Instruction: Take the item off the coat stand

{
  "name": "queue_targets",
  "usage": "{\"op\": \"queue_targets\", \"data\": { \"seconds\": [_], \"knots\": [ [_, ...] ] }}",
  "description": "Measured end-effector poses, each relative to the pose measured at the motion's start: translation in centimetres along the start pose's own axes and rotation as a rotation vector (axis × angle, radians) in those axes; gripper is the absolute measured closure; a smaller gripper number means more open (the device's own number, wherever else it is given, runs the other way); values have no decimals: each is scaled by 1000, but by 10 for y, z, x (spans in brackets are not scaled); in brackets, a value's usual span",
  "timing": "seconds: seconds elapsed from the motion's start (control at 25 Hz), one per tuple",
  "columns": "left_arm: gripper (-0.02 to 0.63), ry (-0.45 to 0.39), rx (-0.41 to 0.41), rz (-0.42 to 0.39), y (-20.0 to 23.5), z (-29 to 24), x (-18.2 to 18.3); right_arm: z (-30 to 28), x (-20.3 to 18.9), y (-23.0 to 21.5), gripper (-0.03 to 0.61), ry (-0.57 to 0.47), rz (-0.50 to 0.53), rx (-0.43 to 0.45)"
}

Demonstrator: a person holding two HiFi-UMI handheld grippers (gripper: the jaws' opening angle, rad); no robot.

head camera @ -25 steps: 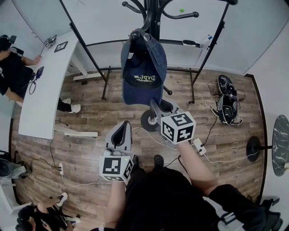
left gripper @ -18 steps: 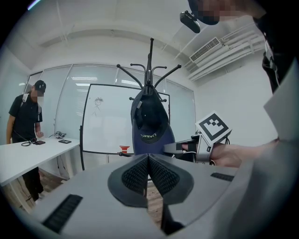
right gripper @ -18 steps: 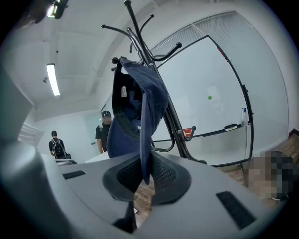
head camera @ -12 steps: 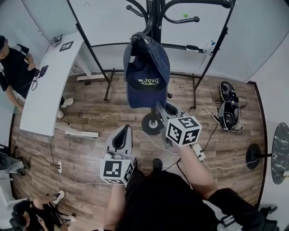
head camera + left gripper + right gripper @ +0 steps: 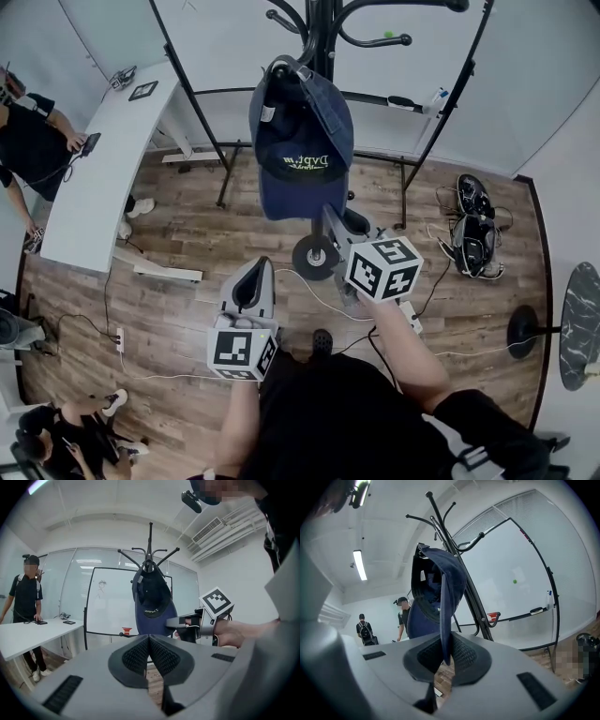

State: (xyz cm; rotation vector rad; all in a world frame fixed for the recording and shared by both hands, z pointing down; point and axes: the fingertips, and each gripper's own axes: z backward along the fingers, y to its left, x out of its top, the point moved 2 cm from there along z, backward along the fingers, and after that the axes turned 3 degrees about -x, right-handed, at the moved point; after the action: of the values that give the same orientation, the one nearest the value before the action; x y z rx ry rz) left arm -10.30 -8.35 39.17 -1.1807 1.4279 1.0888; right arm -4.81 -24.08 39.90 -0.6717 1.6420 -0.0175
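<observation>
A navy cap [image 5: 300,141] hangs from a hook of the black coat stand [image 5: 319,37], brim pointing down. My right gripper [image 5: 330,217] reaches up under it and is shut on the brim's lower edge. In the right gripper view the brim [image 5: 446,616] runs down between the pads of the right gripper [image 5: 446,656]. My left gripper [image 5: 255,281] is held lower and to the left, shut with nothing in it. The left gripper view shows the left gripper [image 5: 148,653] with pads together, the cap [image 5: 152,599] ahead, and the right gripper [image 5: 180,622] at its bottom edge.
A whiteboard on a black frame [image 5: 441,94] stands behind the coat stand. The stand's round base [image 5: 311,253] sits on the wood floor. A white desk [image 5: 103,169] with people beside it is at the left. Bags and cables [image 5: 473,225] lie at the right.
My right gripper has risen slightly to the cap's brim and closed on it. The cap has shifted a little on its hook. The left gripper has stayed where it was.
</observation>
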Motion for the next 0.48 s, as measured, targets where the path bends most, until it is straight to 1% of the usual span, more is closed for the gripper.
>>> {"op": "queue_targets", "data": {
  "seconds": [0.28, 0.48],
  "knots": [
    [598, -1, 17, 10, -3, 4, -2, 7, -6, 8, 537, 20, 14, 37],
    [598, -3, 51, 26, 2, 13, -6, 10, -20, 21, 537, 41, 32, 87]
  ]
}}
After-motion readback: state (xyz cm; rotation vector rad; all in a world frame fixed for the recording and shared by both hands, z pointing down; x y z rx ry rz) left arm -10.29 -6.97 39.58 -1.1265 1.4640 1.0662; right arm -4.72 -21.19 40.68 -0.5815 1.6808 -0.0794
